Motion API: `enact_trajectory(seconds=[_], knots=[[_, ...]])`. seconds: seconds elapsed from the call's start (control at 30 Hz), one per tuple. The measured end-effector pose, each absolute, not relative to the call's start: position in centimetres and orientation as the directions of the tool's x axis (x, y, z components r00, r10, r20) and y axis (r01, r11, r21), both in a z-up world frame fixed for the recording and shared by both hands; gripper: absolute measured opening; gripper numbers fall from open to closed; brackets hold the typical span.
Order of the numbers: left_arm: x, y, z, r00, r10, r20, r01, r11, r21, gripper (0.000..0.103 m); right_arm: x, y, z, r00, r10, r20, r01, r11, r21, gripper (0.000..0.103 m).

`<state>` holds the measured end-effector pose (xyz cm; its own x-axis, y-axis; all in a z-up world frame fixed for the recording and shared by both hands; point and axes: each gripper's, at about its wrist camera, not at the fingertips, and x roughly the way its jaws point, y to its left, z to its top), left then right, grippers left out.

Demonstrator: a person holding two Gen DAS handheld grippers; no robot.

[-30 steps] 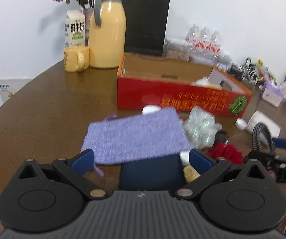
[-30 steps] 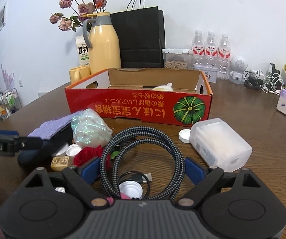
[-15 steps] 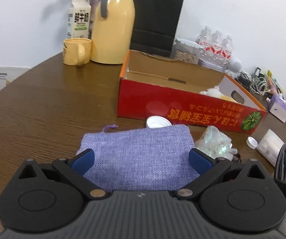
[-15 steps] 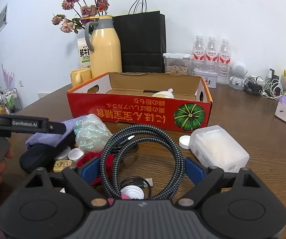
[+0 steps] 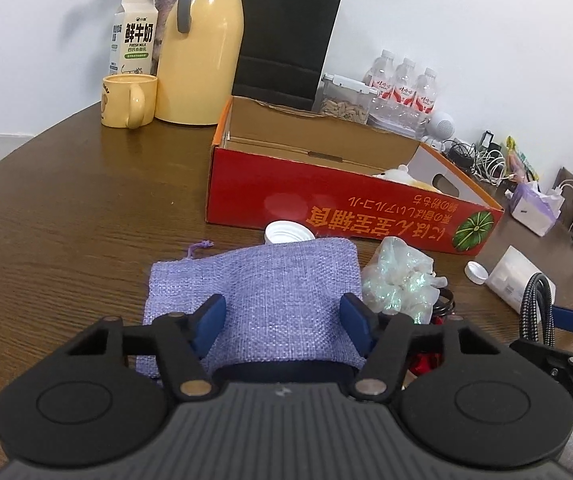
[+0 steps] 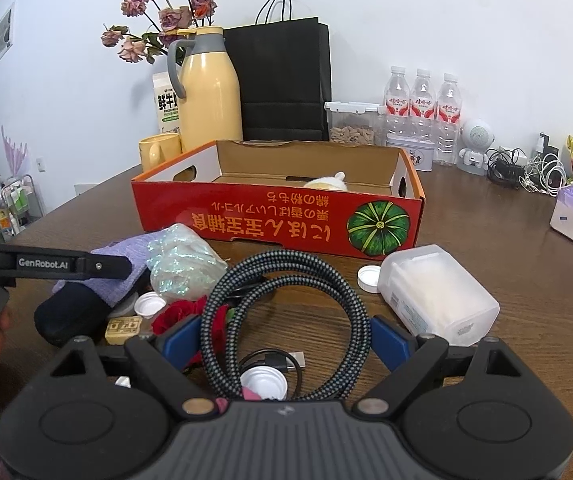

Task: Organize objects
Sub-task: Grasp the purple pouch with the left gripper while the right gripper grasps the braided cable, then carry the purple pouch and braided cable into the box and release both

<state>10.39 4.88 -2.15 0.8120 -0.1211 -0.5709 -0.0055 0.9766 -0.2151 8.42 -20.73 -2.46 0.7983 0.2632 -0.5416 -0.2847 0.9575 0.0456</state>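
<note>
The left gripper [image 5: 284, 322] is released, its fingers on both sides of the purple pouch [image 5: 258, 292]. The right gripper [image 6: 284, 338] is released around the braided cable [image 6: 286, 316]. The red box [image 6: 278, 216] stands at 12 o'clock.

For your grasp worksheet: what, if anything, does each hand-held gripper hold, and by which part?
Nothing. The left hand-held gripper is open over the purple pouch; the right hand-held gripper is open around the braided cable.
</note>
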Motion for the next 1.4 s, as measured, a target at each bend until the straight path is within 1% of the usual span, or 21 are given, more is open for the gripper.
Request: enact_trajectory(seconds=[0.17, 0.27, 0.33, 0.37, 0.43, 0.5, 0.67, 0.9, 1.17, 1.4], knots=[[9.9, 5.6, -2.2, 0.815, -0.144, -0.562, -0.002, 0.968, -0.251, 0.061, 8.2, -20.7, -2.4, 0.799, 0.265, -0.54, -0.287, 0.957, 0.046, 0.089], [9.7, 6.2, -2.1, 0.818, -0.156, -0.554, -0.003, 0.961, -0.275, 0.054, 8.1, -20.6, -2.4, 0.799, 0.267, -0.539, -0.289, 0.956, 0.046, 0.089], [9.6, 6.5, -2.0, 0.82, -0.154, -0.551, -0.009, 0.959, -0.282, 0.041, 8.0, -20.6, -2.4, 0.798, 0.268, -0.539, -0.29, 0.956, 0.045, 0.089], [9.5, 6.7, -2.0, 0.821, -0.151, -0.551, -0.013, 0.959, -0.283, 0.036, 8.0, -20.6, -2.4, 0.798, 0.268, -0.539, -0.29, 0.956, 0.045, 0.089], [9.3, 7.0, -1.9, 0.824, -0.14, -0.549, -0.023, 0.96, -0.279, 0.016, 8.0, -20.5, -2.3, 0.799, 0.267, -0.539, -0.291, 0.956, 0.043, 0.089], [9.1, 7.2, -1.7, 0.827, -0.135, -0.546, -0.023, 0.962, -0.273, 0.01, 7.9, -20.4, -2.3, 0.799, 0.267, -0.539, -0.292, 0.956, 0.04, 0.089], [8.1, 6.5, -0.4, 0.854, -0.073, -0.515, -0.027, 0.982, -0.185, 0.007, 7.8, -20.2, -2.0, 0.801, 0.267, -0.536, -0.297, 0.954, 0.031, 0.089], [6.9, 5.1, 2.6, 0.91, -0.028, -0.413, -0.002, 0.997, -0.072, 0.007, 7.8, -20.2, -0.9, 0.819, 0.264, -0.509, -0.301, 0.954, 0.011, 0.089], [8.4, 3.5, 5.6, 0.941, -0.036, -0.337, 0.029, 0.999, -0.025, 0.007, 9.4, -19.7, 1.9, 0.853, 0.276, -0.443, -0.314, 0.949, -0.012, 0.089], [11.7, 1.9, 8.3, 0.96, -0.047, -0.277, 0.049, 0.999, -0.002, 0.007, 13.5, -17.8, 5.7, 0.883, 0.286, -0.372, -0.325, 0.944, -0.048, 0.089]])
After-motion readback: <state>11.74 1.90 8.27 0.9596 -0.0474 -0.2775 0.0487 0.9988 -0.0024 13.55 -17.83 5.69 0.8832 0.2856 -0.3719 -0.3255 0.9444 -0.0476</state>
